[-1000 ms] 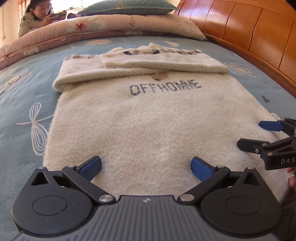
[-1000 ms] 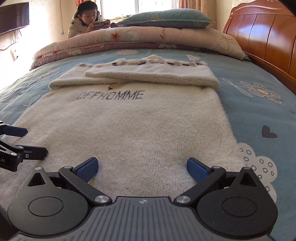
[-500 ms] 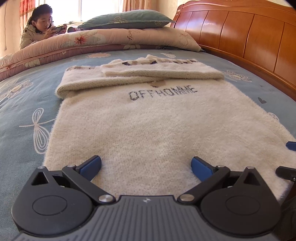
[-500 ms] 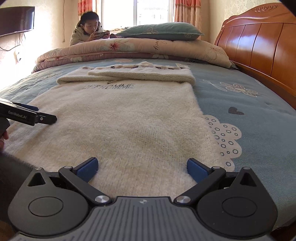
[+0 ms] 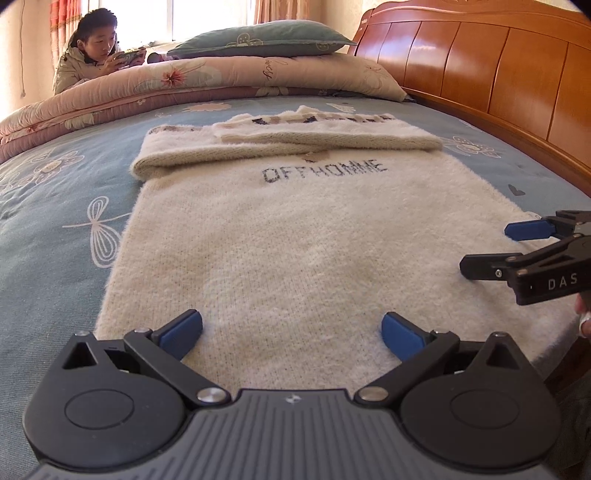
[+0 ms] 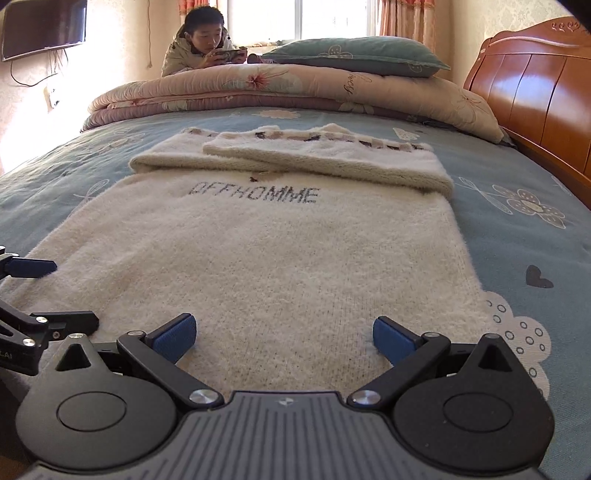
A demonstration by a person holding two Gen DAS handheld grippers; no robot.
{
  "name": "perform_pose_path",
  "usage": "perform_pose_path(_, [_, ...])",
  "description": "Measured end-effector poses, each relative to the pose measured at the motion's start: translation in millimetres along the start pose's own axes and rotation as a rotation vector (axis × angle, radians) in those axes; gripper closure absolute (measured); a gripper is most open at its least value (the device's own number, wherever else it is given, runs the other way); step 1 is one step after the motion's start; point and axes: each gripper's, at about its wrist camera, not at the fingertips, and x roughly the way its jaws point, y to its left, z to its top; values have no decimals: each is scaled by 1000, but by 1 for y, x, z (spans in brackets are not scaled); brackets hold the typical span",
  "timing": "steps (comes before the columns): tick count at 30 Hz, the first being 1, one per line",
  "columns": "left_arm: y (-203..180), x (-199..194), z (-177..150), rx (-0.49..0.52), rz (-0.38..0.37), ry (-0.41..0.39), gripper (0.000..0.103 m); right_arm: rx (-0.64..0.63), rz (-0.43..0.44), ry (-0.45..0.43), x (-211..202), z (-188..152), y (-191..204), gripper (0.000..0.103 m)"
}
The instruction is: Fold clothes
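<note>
A cream knit sweater lettered OFFHOMME lies flat on the bed, its sleeves folded across the far end. My left gripper is open, low over the near hem on the sweater's left half, nothing between its blue pads. At the right edge of that view the right gripper is open too, above the hem's right part. In the right wrist view the sweater fills the middle. The right gripper spreads wide over the hem, and the left gripper shows at the left edge.
The blue flowered bed sheet surrounds the sweater. A rolled quilt and a pillow lie at the far end, where a person leans holding a phone. A wooden headboard runs along the right. A wall screen hangs far left.
Half a second ago both grippers sat lower and further back from the hem. Both have since risen and come forward over it, side by side. Both stay open.
</note>
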Motion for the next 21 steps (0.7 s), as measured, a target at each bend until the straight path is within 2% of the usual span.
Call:
perform_pose_path(5, [-3,-7,-8,20,7,-17,1,69,-42,4,13,-9,-21,0])
perform_pose_path(9, [-10,-13,-5,34,29,-1,0,44,-31,-38,-10,-39,-21,0])
perform_pose_path(11, [-14,-15,-4,42,40,7,1,61,-34,-45,-12,-42,-24,0])
perform_pose_path(14, [-25,-18,11,87,-16,-41,1,75,-32,-48,-15,-45,-28,0])
perform_pose_path(18, [-48,1,42,153,-29,-79,1,77,-36,-48,-8,-44,-24,0])
perform_pose_path(21, [-56,34,57,155,2,-20,1,78,-39,-54,-7,-47,-24,0])
